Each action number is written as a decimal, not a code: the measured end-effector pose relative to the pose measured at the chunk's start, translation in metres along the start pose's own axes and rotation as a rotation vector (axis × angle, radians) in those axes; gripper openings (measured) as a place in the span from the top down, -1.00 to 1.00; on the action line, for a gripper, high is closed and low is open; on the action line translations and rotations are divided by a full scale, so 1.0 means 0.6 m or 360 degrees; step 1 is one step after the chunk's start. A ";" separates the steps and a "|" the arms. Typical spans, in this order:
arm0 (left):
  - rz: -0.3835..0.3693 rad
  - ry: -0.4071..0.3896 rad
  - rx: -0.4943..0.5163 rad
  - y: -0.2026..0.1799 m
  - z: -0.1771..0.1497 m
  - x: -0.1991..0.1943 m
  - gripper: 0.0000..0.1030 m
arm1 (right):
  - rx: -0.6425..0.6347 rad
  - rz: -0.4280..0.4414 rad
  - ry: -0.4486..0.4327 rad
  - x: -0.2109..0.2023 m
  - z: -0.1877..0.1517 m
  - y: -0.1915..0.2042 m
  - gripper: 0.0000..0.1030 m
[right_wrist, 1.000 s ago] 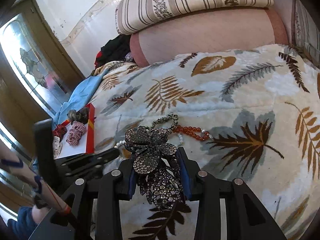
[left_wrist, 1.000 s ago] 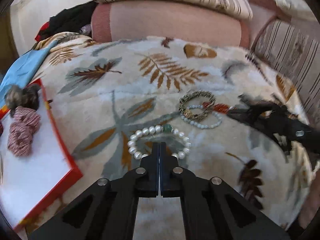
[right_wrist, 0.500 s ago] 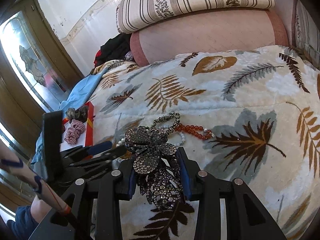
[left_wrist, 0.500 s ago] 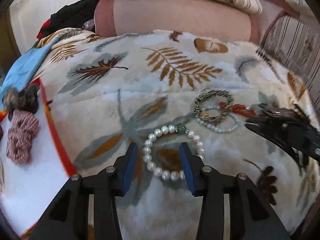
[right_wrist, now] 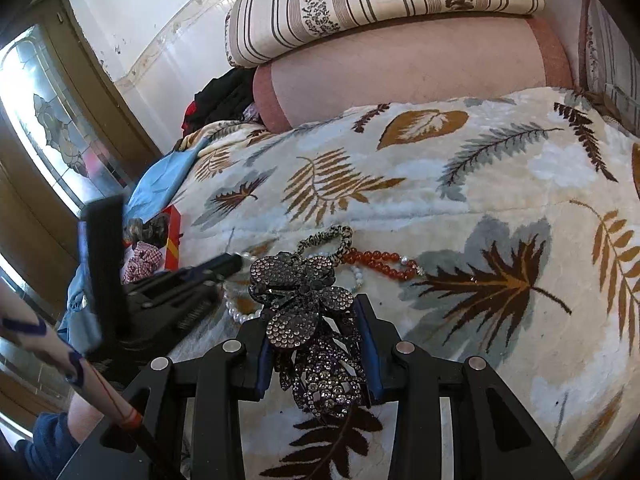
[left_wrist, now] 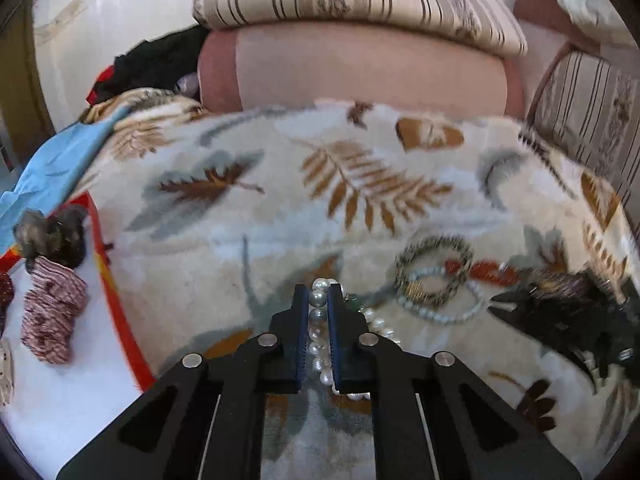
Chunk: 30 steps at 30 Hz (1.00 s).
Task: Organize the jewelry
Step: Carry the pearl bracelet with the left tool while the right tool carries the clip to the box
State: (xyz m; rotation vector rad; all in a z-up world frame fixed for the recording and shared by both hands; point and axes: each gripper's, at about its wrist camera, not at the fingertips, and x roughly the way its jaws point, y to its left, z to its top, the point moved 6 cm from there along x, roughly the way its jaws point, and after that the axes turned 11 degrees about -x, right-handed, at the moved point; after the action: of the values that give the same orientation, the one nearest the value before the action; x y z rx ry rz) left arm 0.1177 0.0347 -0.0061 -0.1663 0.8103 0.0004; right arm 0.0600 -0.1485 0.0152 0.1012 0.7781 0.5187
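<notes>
Left wrist: left gripper [left_wrist: 319, 300] just closed, clamped on pearl bracelet [left_wrist: 319, 322] on the bed blanket [left_wrist: 280, 208]; bangle pile [left_wrist: 434, 276] ahead-right.

Right wrist: right gripper [right_wrist: 316, 312] grasps rhinestone hair clip [right_wrist: 308, 320]; red beads [right_wrist: 380, 262] just ahead.

A leaf-patterned blanket [right_wrist: 460, 184] covers the bed; bead bracelets [right_wrist: 380, 262], a leopard scrunchie [left_wrist: 434, 270] and a red-edged tray [left_wrist: 116, 280] lie on it.

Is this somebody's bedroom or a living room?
Probably a bedroom or a sitting room at home; I can't tell which. A fluffy leaf-patterned blanket covers a soft bed or couch, striped cushions are stacked behind, and a heap of dark clothes lies by the wall.
</notes>
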 end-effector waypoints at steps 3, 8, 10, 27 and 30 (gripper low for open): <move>0.0004 -0.0082 0.0005 0.003 0.013 -0.029 0.83 | -0.0006 0.0003 -0.0009 -0.002 0.001 0.002 0.23; 0.0013 -0.0150 0.0004 0.010 0.025 -0.058 0.83 | -0.0030 0.0008 -0.0019 -0.003 0.003 0.011 0.23; 0.0018 -0.0163 -0.0009 0.016 0.029 -0.064 0.83 | -0.0038 0.0012 -0.0023 -0.004 0.003 0.013 0.23; 0.0060 -0.0195 -0.0012 0.041 0.035 -0.086 0.82 | -0.0045 0.0015 -0.0031 -0.006 0.004 0.014 0.23; 0.0061 -0.0199 -0.0011 0.043 0.035 -0.089 0.82 | -0.0052 0.0017 -0.0034 -0.006 0.005 0.017 0.23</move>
State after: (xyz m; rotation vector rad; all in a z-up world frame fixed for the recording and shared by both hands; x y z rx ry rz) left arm 0.0944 0.0667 0.0432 -0.1560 0.6886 0.0492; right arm 0.0556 -0.1410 0.0226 0.0807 0.7485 0.5393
